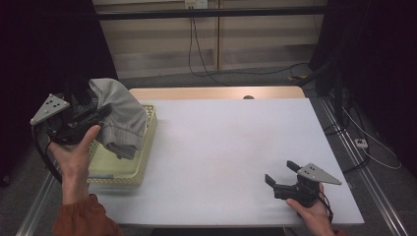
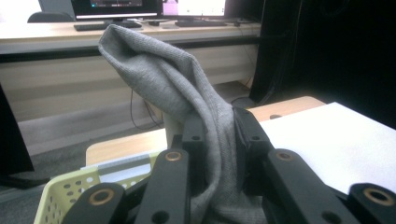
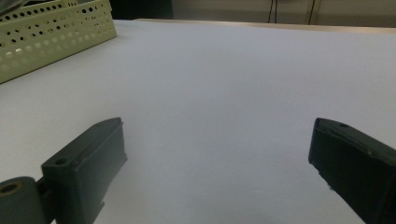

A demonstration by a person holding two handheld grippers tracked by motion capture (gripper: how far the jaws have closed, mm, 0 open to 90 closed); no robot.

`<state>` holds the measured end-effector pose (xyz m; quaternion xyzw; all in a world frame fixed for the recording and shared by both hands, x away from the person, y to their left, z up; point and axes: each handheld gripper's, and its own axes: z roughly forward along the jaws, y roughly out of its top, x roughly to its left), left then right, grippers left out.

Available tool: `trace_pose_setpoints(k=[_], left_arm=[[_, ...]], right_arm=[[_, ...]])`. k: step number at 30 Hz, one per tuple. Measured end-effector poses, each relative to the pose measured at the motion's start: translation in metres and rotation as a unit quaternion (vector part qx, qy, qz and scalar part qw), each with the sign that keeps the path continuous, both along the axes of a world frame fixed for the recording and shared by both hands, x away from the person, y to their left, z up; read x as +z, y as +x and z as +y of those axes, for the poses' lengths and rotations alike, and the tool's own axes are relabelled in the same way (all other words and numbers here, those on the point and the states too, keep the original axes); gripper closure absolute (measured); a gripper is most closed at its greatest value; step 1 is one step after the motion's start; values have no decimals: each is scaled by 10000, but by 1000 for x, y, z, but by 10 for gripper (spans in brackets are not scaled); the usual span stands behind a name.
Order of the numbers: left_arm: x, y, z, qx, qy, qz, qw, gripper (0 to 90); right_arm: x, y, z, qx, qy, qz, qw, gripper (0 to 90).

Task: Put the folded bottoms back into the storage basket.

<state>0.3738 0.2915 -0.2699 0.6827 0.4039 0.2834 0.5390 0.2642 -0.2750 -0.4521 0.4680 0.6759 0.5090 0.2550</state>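
Observation:
A grey knitted garment [image 1: 120,115] hangs over the pale yellow perforated basket [image 1: 125,172] at the table's left side. My left gripper [image 1: 101,110] is shut on the garment [image 2: 187,98], which is pinched between the two black jaws and rises above them, lifted over the basket [image 2: 65,191]. My right gripper [image 1: 281,172] rests low near the table's front right corner, open, with only white table surface between its jaws [image 3: 217,154].
A white sheet [image 1: 231,147] covers the table, with a wooden strip along its far edge [image 1: 216,92]. Cables trail on the floor behind and to the right. The basket's corner [image 3: 56,32] appears in the right gripper view at upper left.

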Motion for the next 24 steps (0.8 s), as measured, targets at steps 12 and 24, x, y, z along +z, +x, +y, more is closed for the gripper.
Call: trace_pose_setpoints(k=[12,24], left_arm=[[-10,9,8,24,82,254,9996,769],[-28,21,18,120,114,632,9979,768]], right_arm=[[0,0,-1,-10,2,2,10000,33],[0,0,0,-24,28,31,10000,33]])
